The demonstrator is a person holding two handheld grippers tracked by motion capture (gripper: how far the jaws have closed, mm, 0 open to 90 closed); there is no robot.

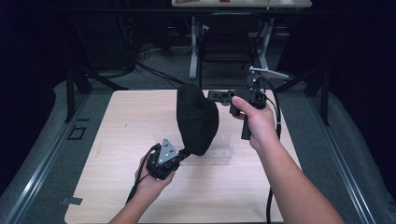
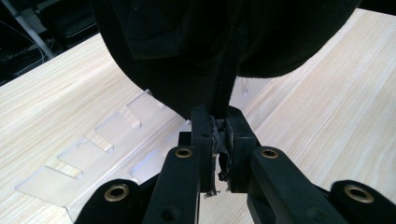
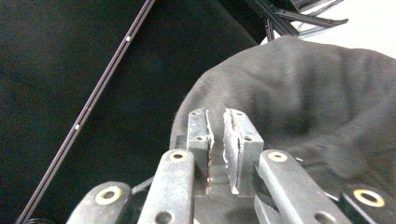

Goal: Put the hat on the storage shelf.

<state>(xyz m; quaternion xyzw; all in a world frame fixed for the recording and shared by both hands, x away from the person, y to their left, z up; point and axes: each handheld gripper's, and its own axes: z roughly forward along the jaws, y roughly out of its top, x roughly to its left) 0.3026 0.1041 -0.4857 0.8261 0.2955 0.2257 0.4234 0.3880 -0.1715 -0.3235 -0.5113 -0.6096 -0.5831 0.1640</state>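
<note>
One black cloth bag is held up above the table, its lower edge pinched between the closed jaws of the left gripper. One clear plastic rack is seen beneath it. Beside the bag, the right gripper is kept nearly closed, holding nothing

Light wood table, clear acrylic slotted rack on it, desk w/ chair behind
</note>
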